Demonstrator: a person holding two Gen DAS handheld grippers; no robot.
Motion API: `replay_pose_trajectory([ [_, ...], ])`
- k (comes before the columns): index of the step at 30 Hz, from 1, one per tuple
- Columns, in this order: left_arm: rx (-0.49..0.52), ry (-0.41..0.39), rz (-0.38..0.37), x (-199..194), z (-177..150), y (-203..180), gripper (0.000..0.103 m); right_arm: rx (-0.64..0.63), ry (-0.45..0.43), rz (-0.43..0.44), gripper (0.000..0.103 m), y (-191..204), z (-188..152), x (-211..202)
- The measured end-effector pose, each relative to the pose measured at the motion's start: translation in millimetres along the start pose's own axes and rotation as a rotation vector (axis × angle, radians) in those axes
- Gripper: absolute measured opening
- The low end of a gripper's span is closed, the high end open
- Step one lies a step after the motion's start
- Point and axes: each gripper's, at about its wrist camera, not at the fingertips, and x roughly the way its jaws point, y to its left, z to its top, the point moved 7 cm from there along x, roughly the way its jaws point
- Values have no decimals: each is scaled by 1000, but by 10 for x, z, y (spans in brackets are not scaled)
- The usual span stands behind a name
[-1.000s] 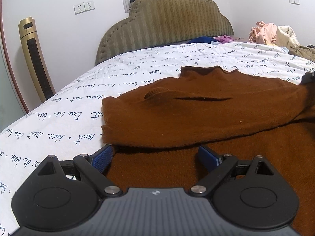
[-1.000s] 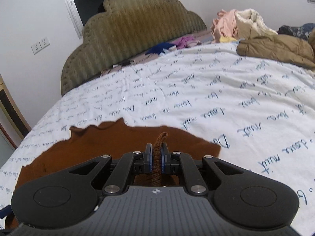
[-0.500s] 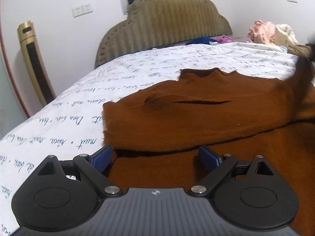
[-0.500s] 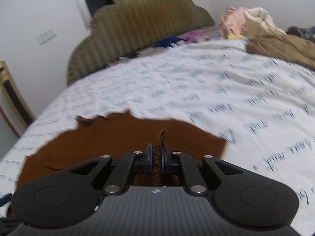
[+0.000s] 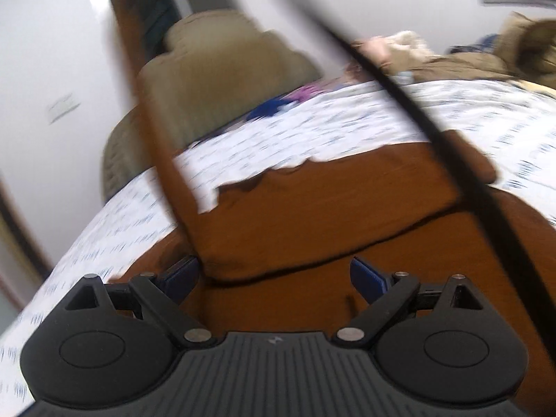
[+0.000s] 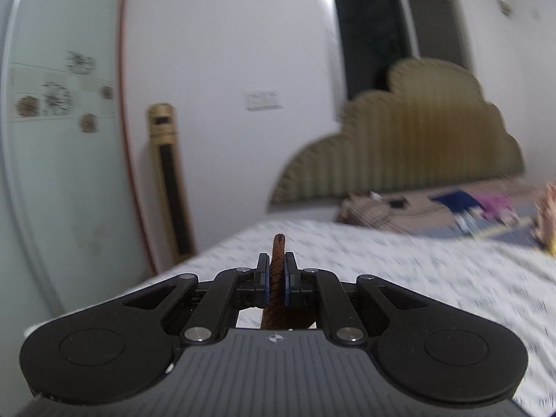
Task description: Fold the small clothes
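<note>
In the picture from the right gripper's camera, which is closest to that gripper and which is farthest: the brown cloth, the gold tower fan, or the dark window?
1. Brown cloth: pinched between the fingers of the right gripper.
2. Gold tower fan: off to the left, standing by the wall beyond the bed's edge.
3. Dark window: top right, behind the headboard.
</note>
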Motion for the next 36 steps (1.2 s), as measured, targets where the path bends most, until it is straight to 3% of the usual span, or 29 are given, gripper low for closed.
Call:
replay_pose_trajectory([
  [3, 63, -48, -13, -57, 24, -110, 95, -26, 0, 32, 12, 97, 181, -28],
  [7, -11, -46, 105, 26, 48, 110, 95, -42, -26, 31, 12, 33, 294, -185],
  [13, -244, 126, 305, 626, 126, 784, 95, 66, -72, -4, 12, -441, 249, -375],
  [17, -282, 293, 532, 936, -42, 1211, 94, 117, -67, -44, 12, -720, 60, -392],
  [20, -411, 307, 513, 830, -204, 1464, 95, 108, -42, -89, 12, -837, -161, -373],
  [22, -455, 314, 543, 725, -306, 1610, 95, 123, -29, -105, 12, -906, -275, -340],
  [29, -498, 331, 559, 605, -469, 1752, 95, 183, 13, -191, 12, -1208, -744, -266],
  [33, -528, 323, 560, 416, -573, 1767, 96, 296, 57, -284, 12, -1687, -1259, -341],
  [36, -537, 282, 621, 271, -594, 1832, 96, 358, 131, -390, 12, -2048, -1763, -370],
])
